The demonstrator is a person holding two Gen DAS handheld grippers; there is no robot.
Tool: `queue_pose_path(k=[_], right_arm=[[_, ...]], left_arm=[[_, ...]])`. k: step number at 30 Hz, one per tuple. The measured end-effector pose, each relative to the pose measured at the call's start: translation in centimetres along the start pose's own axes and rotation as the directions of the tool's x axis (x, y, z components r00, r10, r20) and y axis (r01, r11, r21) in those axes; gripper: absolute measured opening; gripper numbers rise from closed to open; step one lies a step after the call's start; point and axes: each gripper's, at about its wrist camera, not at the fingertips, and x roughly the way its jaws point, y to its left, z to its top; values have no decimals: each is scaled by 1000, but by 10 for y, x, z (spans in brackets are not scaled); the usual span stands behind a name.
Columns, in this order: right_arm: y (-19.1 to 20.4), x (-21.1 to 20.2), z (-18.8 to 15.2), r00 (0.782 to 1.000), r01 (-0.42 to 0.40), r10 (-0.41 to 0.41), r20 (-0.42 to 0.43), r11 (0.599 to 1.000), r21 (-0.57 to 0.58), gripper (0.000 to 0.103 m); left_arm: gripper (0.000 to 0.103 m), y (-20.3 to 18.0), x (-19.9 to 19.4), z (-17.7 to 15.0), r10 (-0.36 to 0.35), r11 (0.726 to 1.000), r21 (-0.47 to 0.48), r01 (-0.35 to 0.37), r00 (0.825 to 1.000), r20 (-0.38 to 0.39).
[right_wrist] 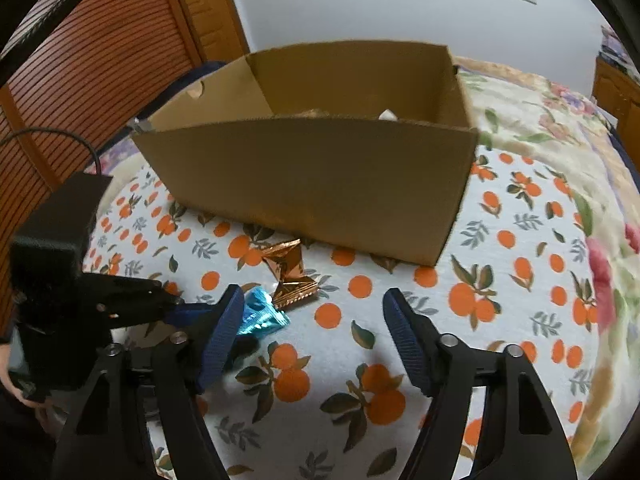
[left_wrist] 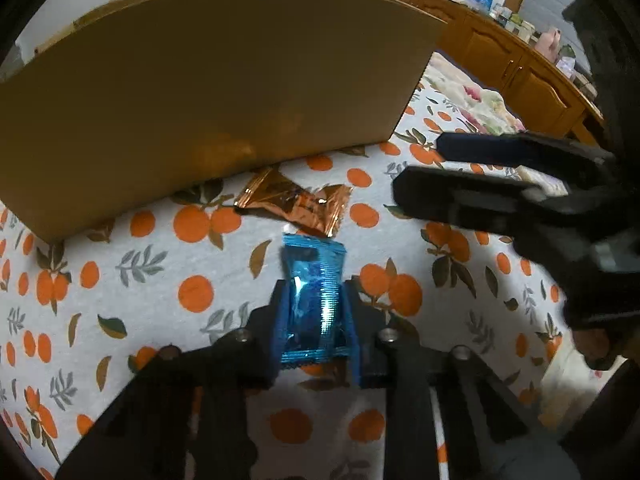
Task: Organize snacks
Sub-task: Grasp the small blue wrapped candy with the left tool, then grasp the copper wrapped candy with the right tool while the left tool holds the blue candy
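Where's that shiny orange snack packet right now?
The orange packet lies on the orange-print cloth just in front of the cardboard box, touching neither gripper; the blue packet sits right beside it.

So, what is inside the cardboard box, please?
In the right wrist view, the cardboard box is open on top. Only a small white thing and a brownish patch peek above its front wall. The floor and anything lower are covered by that wall.

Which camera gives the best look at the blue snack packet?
The left wrist view: the blue snack packet fills the centre, pinched in the left tool. The right wrist view shows only a crumpled end of it.
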Motion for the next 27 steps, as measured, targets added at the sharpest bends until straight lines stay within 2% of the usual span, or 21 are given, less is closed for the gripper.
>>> queue_pose_path(k=[2, 9, 18, 27], right_arm=[[1, 7, 0, 1000, -9, 9, -14, 1000, -10, 67], [10, 20, 1, 999, -25, 24, -24, 999, -26, 62], [20, 35, 7, 999, -31, 28, -34, 997, -77, 50], [29, 58, 14, 998, -21, 14, -55, 992, -128, 49]], left_arm=[[20, 7, -2, 1, -11, 999, -30, 11, 1000, -8], [20, 24, -9, 1, 20, 997, -78, -21, 1000, -16], [20, 38, -21, 1, 66, 995, -76, -65, 998, 2], [20, 45, -21, 2, 83, 992, -93, -83, 997, 1]])
